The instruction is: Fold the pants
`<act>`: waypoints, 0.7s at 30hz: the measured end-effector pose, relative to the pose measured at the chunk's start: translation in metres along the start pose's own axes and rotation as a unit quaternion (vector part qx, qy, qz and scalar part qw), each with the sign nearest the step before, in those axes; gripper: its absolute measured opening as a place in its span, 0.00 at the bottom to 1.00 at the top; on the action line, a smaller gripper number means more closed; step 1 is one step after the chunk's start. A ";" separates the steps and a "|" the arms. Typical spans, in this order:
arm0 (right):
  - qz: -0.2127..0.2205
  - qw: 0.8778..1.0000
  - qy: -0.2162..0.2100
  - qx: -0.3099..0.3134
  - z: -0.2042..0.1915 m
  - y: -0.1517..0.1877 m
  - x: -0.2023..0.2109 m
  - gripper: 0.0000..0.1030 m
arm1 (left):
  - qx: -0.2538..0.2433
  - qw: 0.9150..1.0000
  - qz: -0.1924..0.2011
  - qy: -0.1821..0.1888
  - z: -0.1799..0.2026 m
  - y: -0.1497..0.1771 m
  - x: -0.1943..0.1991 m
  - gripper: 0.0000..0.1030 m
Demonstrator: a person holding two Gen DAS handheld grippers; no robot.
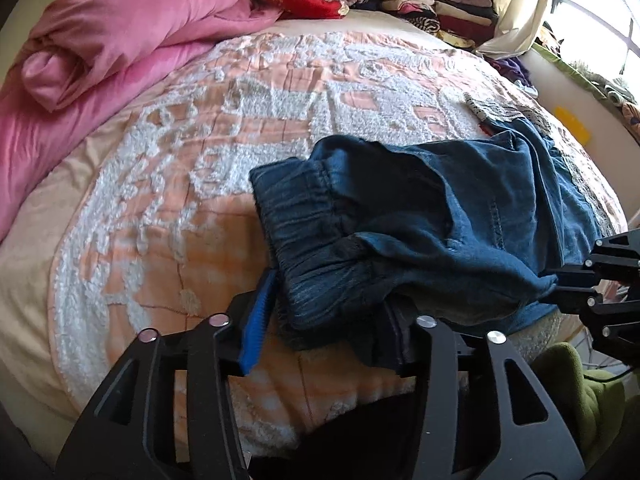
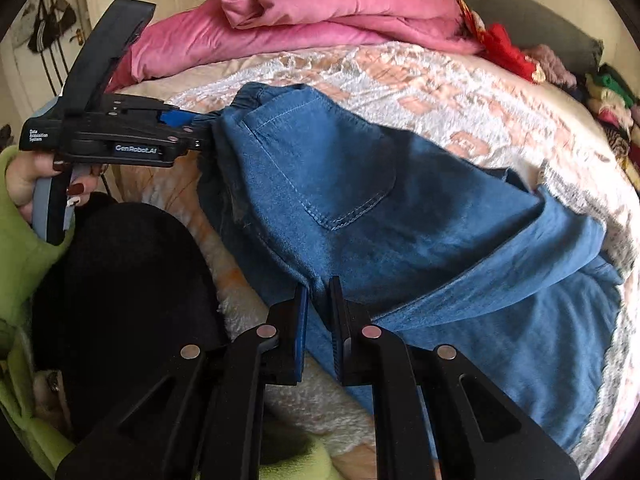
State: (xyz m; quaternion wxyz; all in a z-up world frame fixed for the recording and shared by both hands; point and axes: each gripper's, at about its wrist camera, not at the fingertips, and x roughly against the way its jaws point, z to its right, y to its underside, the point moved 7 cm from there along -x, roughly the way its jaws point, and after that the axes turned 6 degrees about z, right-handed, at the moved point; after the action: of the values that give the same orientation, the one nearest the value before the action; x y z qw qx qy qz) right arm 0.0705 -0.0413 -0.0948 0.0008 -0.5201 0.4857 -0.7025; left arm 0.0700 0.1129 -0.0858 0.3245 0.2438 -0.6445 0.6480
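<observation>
Right gripper jaws pinch jeans; left gripper reads "GenRobot.AI".

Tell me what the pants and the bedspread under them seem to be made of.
Pants: blue denim, matte, going by the contrast topstitching around the pocket and the gathered elastic waistband. Bedspread: probably peach cotton with raised white tufted, chenille-like patterning; exact fibre unclear.

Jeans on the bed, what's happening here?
A person with a handheld gripper in each hand is folding blue jeans on a patterned bedspread. The right gripper is clamped on a fold of denim near the bed's edge. The left gripper is at the elastic waistband with its jaws open, not pinching it.
</observation>
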 end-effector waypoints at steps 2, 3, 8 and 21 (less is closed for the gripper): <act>-0.001 1.000 -0.001 0.000 0.000 0.000 -0.003 0.10 | 0.007 1.000 -0.001 0.002 -0.006 0.001 0.004 0.50; -0.006 1.000 -0.004 -0.008 0.001 0.000 -0.006 0.10 | 0.014 1.000 -0.003 0.007 -0.010 0.002 0.005 0.54; -0.002 1.000 -0.023 -0.013 -0.003 -0.002 -0.008 0.10 | 0.034 0.999 -0.017 0.018 -0.027 0.014 0.015 0.57; -0.007 0.998 -0.050 -0.029 -0.013 0.007 -0.014 0.10 | 0.030 0.999 0.021 0.037 0.006 -0.021 0.049 0.45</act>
State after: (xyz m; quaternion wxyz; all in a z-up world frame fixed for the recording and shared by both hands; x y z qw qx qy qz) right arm 0.0638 -0.0296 -0.1096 0.0057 -0.5578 0.5015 -0.6613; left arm 0.0521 0.1110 -0.0356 0.3269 0.2162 -0.6171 0.6823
